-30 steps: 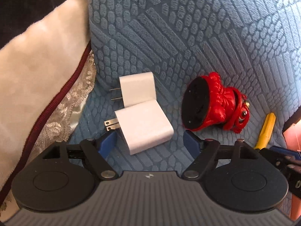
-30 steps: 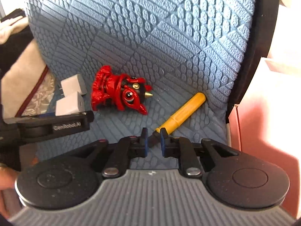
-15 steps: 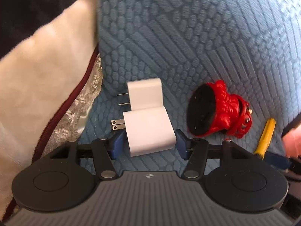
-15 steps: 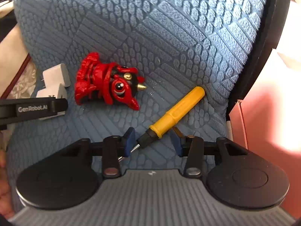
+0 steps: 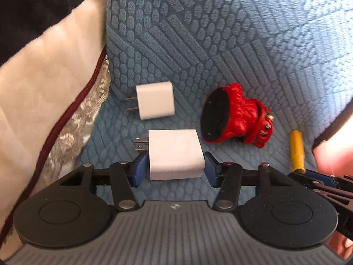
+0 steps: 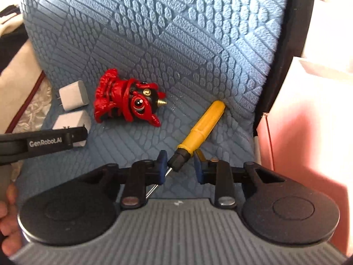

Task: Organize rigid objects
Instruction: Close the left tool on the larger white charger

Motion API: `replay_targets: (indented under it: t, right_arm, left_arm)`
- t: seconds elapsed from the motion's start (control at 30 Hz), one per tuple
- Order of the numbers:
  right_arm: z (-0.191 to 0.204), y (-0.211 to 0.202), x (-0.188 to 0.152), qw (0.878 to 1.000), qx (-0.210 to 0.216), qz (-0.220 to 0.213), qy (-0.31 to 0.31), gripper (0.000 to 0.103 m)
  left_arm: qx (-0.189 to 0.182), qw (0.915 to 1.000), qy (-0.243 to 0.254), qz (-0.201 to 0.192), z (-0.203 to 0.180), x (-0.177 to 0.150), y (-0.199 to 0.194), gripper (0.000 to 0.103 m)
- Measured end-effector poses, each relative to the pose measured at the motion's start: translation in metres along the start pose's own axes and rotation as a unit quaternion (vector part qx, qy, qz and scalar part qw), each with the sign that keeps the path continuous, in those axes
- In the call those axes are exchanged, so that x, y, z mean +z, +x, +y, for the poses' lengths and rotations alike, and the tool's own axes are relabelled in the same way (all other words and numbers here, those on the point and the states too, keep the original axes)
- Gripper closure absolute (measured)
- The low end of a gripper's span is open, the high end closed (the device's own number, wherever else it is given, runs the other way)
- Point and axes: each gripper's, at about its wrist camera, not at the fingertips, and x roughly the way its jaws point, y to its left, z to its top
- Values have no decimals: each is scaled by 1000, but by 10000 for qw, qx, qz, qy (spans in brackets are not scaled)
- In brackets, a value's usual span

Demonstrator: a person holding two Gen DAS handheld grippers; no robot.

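The left gripper point(image 5: 174, 165) clamps the nearer white charger point(image 5: 174, 153) squarely, while the right gripper point(image 6: 179, 164), narrowly parted, straddles the yellow screwdriver point(image 6: 199, 130) lying diagonally, handle pointing away rightward.

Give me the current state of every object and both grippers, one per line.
Left gripper: shut on the near charger.
Near charger: gripped by its sides, prongs pointing left.
Far charger: lying free on the cushion, prongs left.
Red figurine: tipped on its side, untouched.
Right gripper: open, straddling the screwdriver's black collar.
Screwdriver: lying flat on the blue cushion, not yet gripped.
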Motion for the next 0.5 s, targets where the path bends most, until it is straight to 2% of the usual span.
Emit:
replay_targets:
  t: [0.2, 0.3, 0.5]
  right_arm:
    - [-3, -25, -12, 9998, 159, 55, 125, 75]
    - [-5, -37, -18, 9996, 162, 65, 244, 84]
    - [0, -52, -34, 9995, 202, 91, 216, 86]
  left_arm:
    - [-213, 9998, 35, 57, -4, -19, -19, 44]
    - [-275, 9996, 49, 85, -9, -28, -26, 44]
    - [-412, 9989, -136, 182, -11, -52, -46, 44]
